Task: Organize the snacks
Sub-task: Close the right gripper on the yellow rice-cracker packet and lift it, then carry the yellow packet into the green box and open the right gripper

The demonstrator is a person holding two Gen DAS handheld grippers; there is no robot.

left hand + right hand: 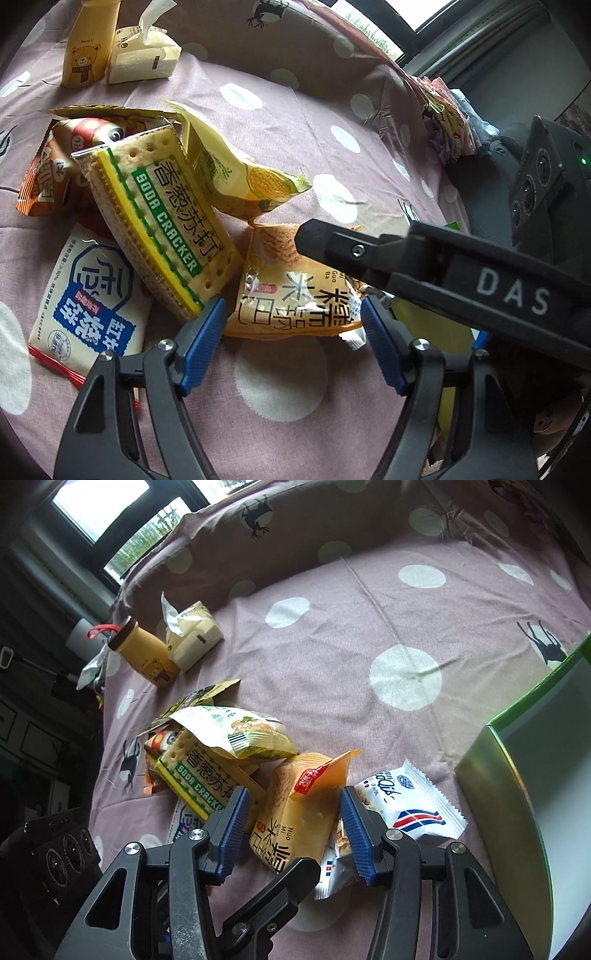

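Both grippers [293, 321] [291, 812] angled down, straddling orange pkt [295, 812].

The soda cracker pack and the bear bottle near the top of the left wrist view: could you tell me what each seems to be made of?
The soda cracker pack looks like thin glossy plastic film: partly clear, so the crackers show through, with crimped, shiny ends. The bear bottle looks rigid with a smooth matt yellow coat; plastic or coated metal, I cannot tell.

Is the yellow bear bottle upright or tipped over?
Upright. The yellow bear bottle stands on its base on the dotted cloth, brown cap on top, beside the tissue pack.
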